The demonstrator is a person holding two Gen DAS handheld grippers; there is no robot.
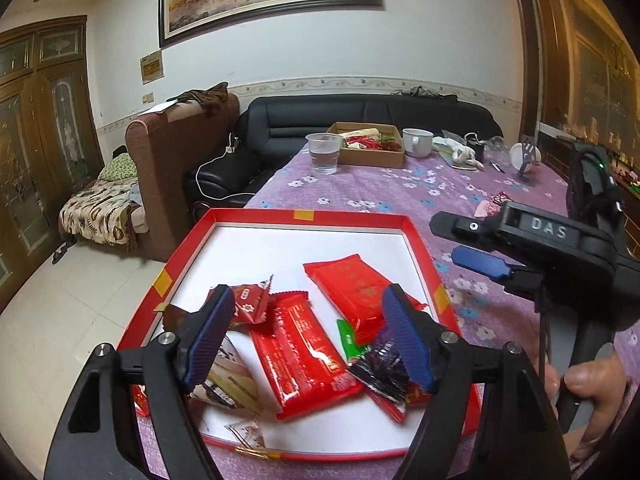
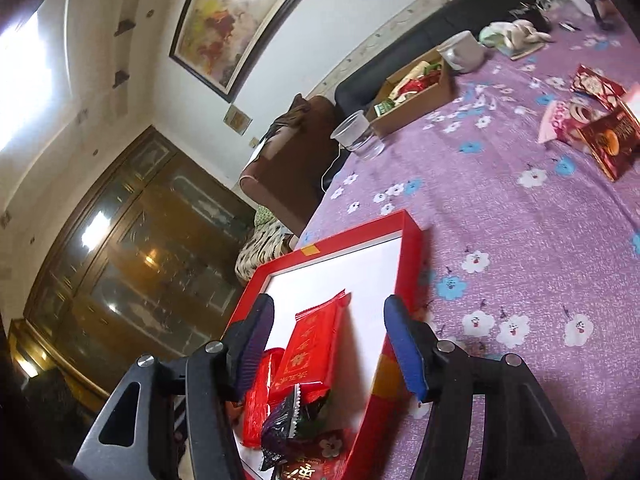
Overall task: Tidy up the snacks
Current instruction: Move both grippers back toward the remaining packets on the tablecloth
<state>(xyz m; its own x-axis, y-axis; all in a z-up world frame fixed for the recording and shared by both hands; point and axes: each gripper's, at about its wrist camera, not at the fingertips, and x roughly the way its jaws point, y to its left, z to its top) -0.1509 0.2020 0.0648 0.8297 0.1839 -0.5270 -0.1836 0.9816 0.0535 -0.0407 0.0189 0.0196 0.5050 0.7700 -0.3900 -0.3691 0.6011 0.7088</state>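
Left wrist view had the whole red tray [image 1: 308,216] in shot, white floor inside, snacks heaped at its near end: two long red packets [image 1: 304,356], a small red sachet with white flowers [image 1: 250,304], a green strip [image 1: 347,340] and a dark crinkled wrapper [image 1: 380,368]. Left tongs [image 1: 308,340] hung over that heap, fingers apart, nothing between them! Off to the side sat the right tongs [image 1: 476,244], gapped open too, "DAS" stamped on the black body, a hand [image 1: 592,380] on the handle.

Right wrist view caught only the tray's corner [image 2: 408,240], tilted hard, right tongs [image 2: 332,344] spread over a red packet with gold characters [image 2: 316,344], too small to read. It alone showed loose snack bags [image 2: 592,120] lying well apart on the purple flowered surface [image 2: 500,220]. Both views found the clear plastic cup [image 1: 322,152] and cardboard box [image 1: 372,148] at the far end.
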